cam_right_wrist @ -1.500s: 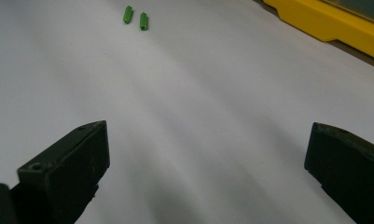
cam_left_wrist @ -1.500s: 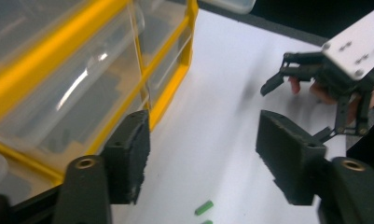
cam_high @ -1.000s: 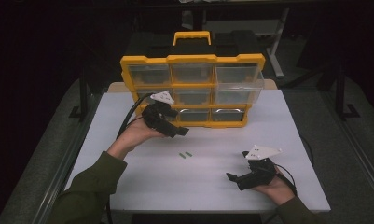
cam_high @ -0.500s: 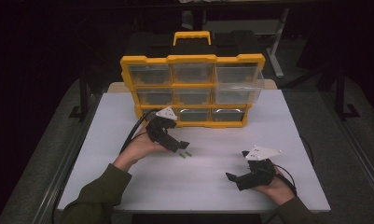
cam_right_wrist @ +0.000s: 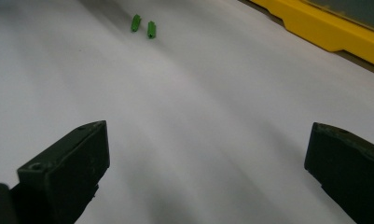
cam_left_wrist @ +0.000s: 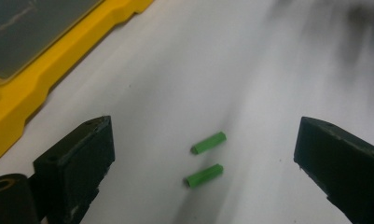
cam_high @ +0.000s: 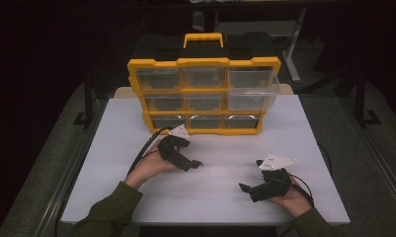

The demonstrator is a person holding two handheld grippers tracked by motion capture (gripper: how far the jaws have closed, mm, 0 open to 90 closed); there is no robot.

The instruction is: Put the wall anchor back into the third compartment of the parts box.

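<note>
Left tongs [cam_high: 194, 163] lowered (pegs [cam_left_wrist: 208, 143] unhidden).

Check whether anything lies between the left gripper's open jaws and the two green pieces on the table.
Nothing visible does. The left gripper hangs open over the two green pieces, which lie side by side on bare white table.

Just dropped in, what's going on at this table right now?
A person holds a hand-held gripper in each hand over a white table. The left hand-held gripper, jaws open, is poised over two small green plastic pegs lying side by side on the table, apart from both jaws. The right hand-held gripper rests open near the front edge, holding nothing. A yellow organiser case with clear drawers stands upright behind.
</note>
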